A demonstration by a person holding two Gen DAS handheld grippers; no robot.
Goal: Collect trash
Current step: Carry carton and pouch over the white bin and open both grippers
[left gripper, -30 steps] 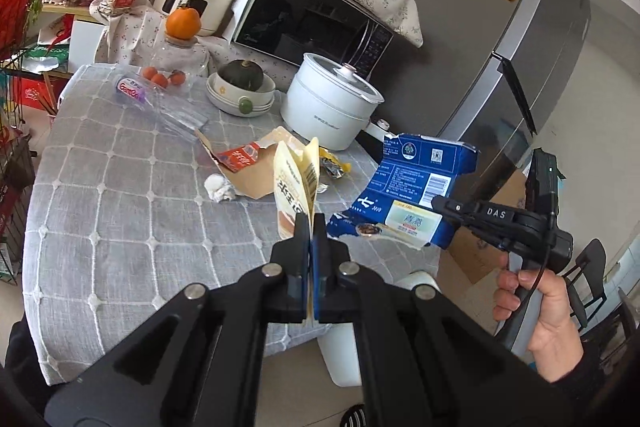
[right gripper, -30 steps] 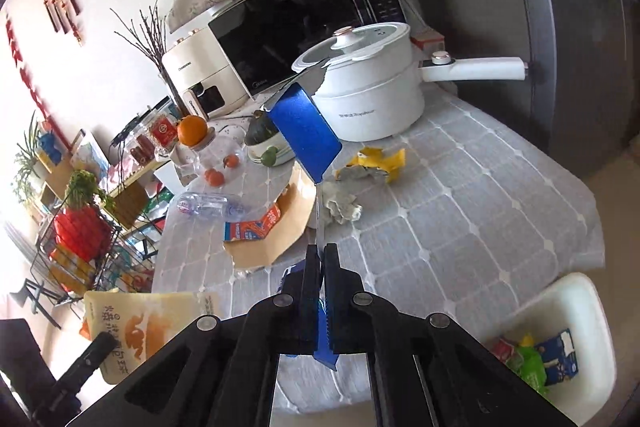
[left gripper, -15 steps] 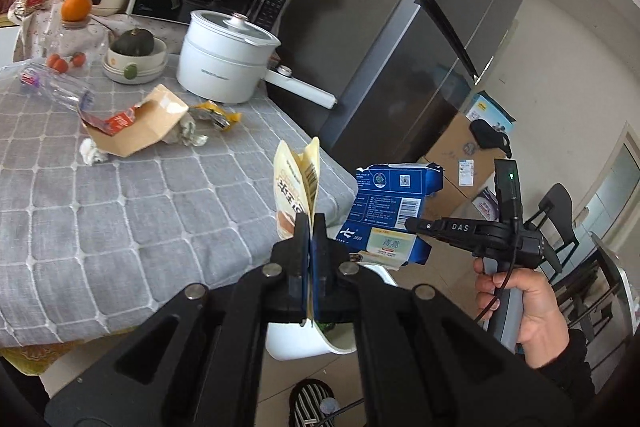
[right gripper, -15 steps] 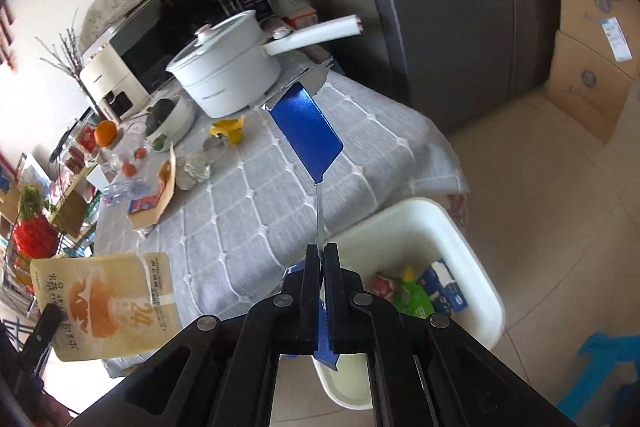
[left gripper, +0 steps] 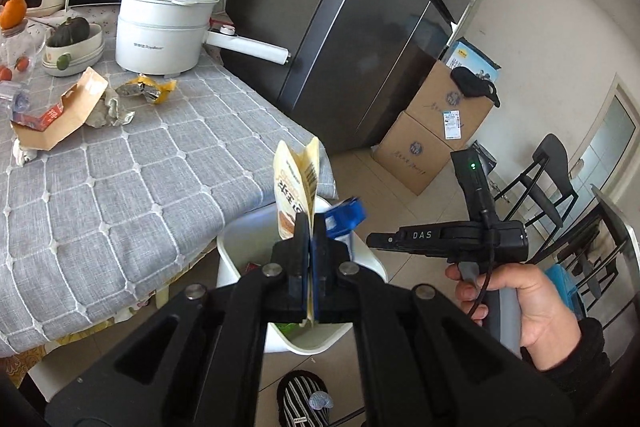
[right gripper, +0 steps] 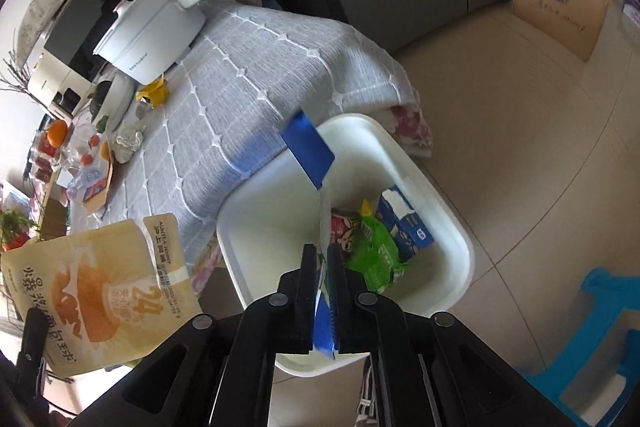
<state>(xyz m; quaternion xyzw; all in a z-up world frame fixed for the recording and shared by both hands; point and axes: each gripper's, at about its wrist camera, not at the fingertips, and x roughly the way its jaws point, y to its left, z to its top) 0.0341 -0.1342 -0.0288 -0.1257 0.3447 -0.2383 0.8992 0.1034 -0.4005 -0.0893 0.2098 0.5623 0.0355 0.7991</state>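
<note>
The right gripper [right gripper: 324, 267], jaws opening around the blue carton [right gripper: 310, 149] above the white bin [right gripper: 452, 223] beside the worktop's corner, might let it catch the rim. The left gripper [left gripper: 310, 231] pinches the yellow pouch [left gripper: 296, 179] near that rim; released there, it could land on the floor.

The bench [left gripper: 132, 167] wears a grey checked cloth and carries a white pot [left gripper: 164, 31], a bowl [left gripper: 72, 53], a torn brown carton [left gripper: 60, 115], crumpled paper [left gripper: 110, 111] and a yellow wrapper [left gripper: 148, 89]. On the tiled floor [right gripper: 520, 115] beside it stand a white bin [right gripper: 404, 155], cardboard boxes [left gripper: 436, 131] and a blue stool [right gripper: 600, 327].
</note>
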